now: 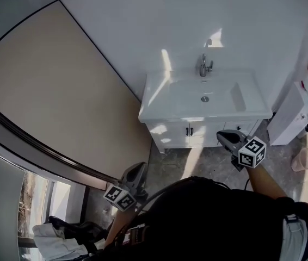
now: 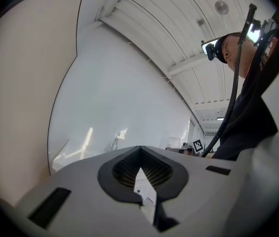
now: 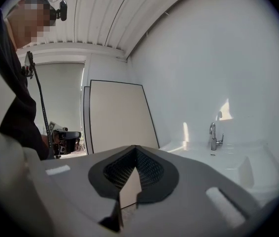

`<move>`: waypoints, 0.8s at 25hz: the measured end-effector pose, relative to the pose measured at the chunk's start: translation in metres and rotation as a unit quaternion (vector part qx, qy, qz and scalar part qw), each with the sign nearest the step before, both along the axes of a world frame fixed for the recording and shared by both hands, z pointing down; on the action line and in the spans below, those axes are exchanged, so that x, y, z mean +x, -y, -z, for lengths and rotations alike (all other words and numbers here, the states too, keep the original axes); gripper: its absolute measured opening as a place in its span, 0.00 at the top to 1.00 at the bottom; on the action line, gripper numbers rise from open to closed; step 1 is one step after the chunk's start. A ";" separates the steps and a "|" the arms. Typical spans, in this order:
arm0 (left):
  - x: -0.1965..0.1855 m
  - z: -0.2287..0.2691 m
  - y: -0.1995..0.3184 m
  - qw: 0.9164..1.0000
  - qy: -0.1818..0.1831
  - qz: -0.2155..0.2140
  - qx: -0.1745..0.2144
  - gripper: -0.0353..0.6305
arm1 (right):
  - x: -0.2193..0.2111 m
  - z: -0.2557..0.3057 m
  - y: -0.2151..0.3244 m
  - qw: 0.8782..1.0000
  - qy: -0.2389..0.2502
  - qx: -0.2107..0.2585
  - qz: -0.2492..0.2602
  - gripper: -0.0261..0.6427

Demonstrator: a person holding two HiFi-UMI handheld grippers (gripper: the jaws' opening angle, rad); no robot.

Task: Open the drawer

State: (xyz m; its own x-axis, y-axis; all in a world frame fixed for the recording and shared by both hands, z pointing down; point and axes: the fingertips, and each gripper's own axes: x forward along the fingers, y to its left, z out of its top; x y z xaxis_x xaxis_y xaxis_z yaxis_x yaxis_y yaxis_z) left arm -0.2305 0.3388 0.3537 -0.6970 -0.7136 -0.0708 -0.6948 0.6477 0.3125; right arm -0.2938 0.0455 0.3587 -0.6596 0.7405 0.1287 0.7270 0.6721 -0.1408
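Fingers are pressed together on nothing at both the left gripper (image 1: 139,168) and the right gripper (image 1: 223,135). Head view: the vanity cabinet (image 1: 171,132) stands ahead, with the right gripper nearer its dark handles (image 1: 188,130). Left gripper view: shut jaws face the wall. Right gripper view: the faucet (image 3: 212,137) lies ahead-right.

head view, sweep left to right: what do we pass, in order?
window → left tool → faucet → right tool → white appliance
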 end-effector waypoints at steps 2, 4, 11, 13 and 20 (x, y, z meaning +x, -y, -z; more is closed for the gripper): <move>-0.013 0.002 0.018 1.000 -0.006 0.000 -0.002 0.95 | -0.013 -0.006 0.015 1.000 -0.006 -0.003 -0.001 0.96; -0.022 0.005 0.033 1.000 -0.012 -0.001 -0.007 0.95 | -0.022 -0.012 0.025 1.000 -0.013 -0.008 -0.003 0.96; -0.071 -0.009 0.044 0.999 -0.021 -0.025 -0.006 0.95 | -0.049 -0.030 0.042 0.999 -0.030 -0.009 -0.030 0.96; -0.091 -0.009 0.046 0.999 -0.022 -0.041 -0.004 0.95 | -0.061 -0.030 0.043 0.999 -0.029 -0.005 -0.044 0.96; -0.175 0.000 0.011 0.995 0.000 -0.098 0.005 0.95 | -0.111 -0.013 0.014 0.995 -0.015 0.010 -0.102 0.96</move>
